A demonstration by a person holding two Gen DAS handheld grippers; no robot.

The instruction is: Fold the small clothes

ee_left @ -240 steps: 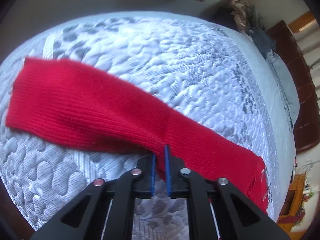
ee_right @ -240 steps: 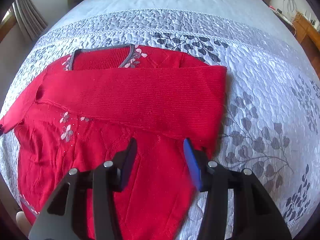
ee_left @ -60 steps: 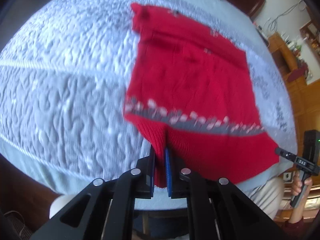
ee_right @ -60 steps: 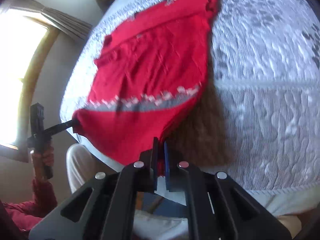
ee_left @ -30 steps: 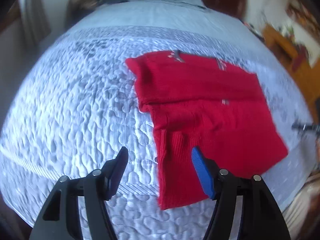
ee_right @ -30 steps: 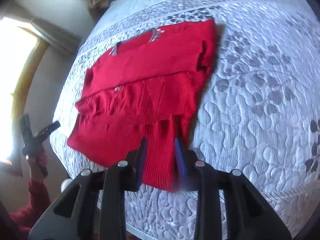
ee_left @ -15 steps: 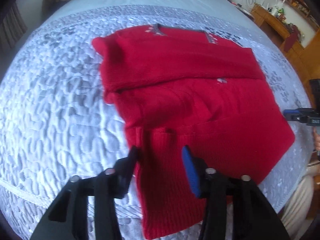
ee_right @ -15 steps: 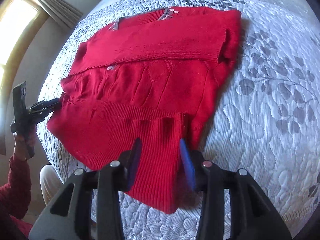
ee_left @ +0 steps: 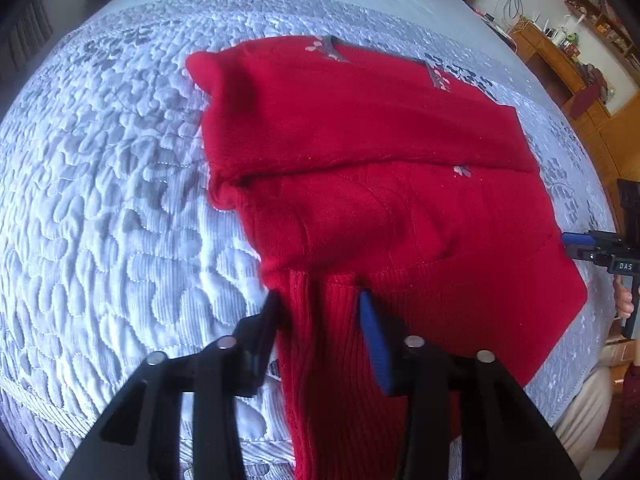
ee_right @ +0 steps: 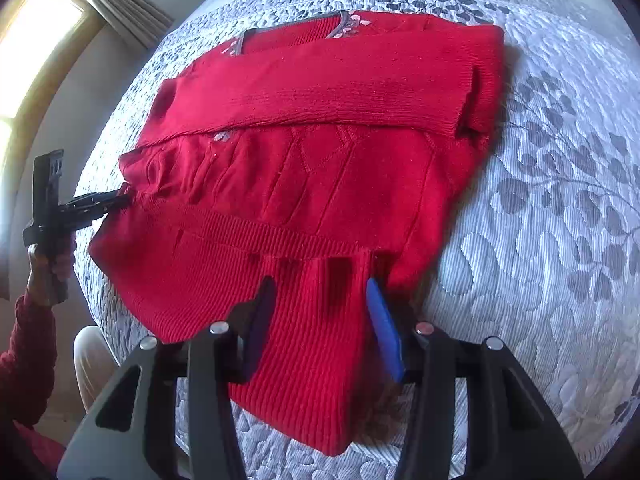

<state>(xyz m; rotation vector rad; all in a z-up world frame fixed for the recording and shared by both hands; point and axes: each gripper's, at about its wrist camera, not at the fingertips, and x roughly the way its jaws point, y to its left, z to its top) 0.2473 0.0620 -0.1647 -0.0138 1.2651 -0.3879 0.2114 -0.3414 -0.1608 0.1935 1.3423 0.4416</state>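
Observation:
A red knit sweater (ee_left: 380,168) lies on the quilted bedspread (ee_left: 100,200), its sleeves folded across the chest and its grey floral neckline at the far side. My left gripper (ee_left: 320,308) points down at the left end of the ribbed hem. Its jaws are closing, and gathered hem fabric lies between the fingers. My right gripper (ee_right: 320,292) stands over the right end of the hem of the sweater (ee_right: 320,168). Its jaws are opening with ribbed fabric between them. Each gripper shows in the other's view, the left gripper (ee_right: 120,199) and the right gripper (ee_left: 566,240), both at the sweater's edge.
The bedspread (ee_right: 560,200) reaches wide to the right, and the bed's near edge runs just below the hem. A person's hand (ee_right: 52,264) in a red sleeve holds the left tool. A wooden cabinet (ee_left: 560,56) stands at the back right, and a curtained window (ee_right: 40,40) to the left.
Both grippers have sunk closer onto the ribbed hem. The left jaws have narrowed around gathered fabric and the right jaws have widened. The sweater lies as before.

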